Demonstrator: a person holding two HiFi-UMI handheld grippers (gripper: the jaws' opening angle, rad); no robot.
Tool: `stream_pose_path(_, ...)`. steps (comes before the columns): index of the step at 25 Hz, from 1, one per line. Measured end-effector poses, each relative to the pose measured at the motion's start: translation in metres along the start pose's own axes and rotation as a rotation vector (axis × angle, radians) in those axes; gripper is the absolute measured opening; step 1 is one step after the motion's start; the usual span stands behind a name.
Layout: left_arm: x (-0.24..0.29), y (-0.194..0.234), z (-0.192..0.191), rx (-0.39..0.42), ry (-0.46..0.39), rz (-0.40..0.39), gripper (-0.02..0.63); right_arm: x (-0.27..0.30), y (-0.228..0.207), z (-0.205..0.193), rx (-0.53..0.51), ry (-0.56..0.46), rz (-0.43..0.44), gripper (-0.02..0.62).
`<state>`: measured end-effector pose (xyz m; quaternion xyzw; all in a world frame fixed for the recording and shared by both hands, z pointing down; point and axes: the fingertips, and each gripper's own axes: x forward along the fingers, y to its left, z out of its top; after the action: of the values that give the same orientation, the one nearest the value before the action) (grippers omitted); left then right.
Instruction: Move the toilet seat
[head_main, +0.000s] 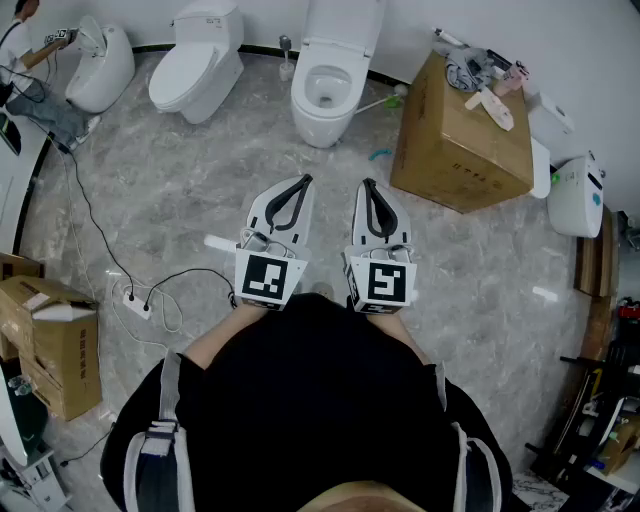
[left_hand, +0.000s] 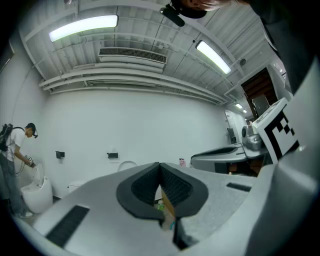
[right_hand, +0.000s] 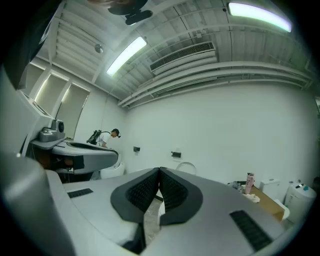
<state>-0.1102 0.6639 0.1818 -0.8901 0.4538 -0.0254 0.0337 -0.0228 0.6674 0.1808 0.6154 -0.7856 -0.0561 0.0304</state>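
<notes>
The grey marbled floor took up most of the head view, and a big cardboard box sat on it at the right, with odds and ends piled on its top. Three toilets stood along the far wall: an open toilet in the middle, a closed toilet to its left, and a rounded one at the far left, where another person was bent over it. The toilet seat lay around the open bowl with the lid standing upright behind it, directly ahead of both tools and well apart from them. I had the left gripper and the right gripper held level and side by side, just in front of my body. In the left gripper view the left gripper had its jaws pressed together at the tips, with nothing caught between them. The right gripper looked the same in its own view, fully closed and empty. Smaller boxes sat at the left edge, and near them a power strip lay with its cables trailing.
</notes>
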Motion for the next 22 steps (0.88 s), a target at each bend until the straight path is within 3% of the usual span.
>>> stream_pose_path(22,0.022,0.052,-0.015,-0.020,-0.012,-0.071,0.008,0.048,0.014,-0.011,0.046,0.011,-0.068,0.021)
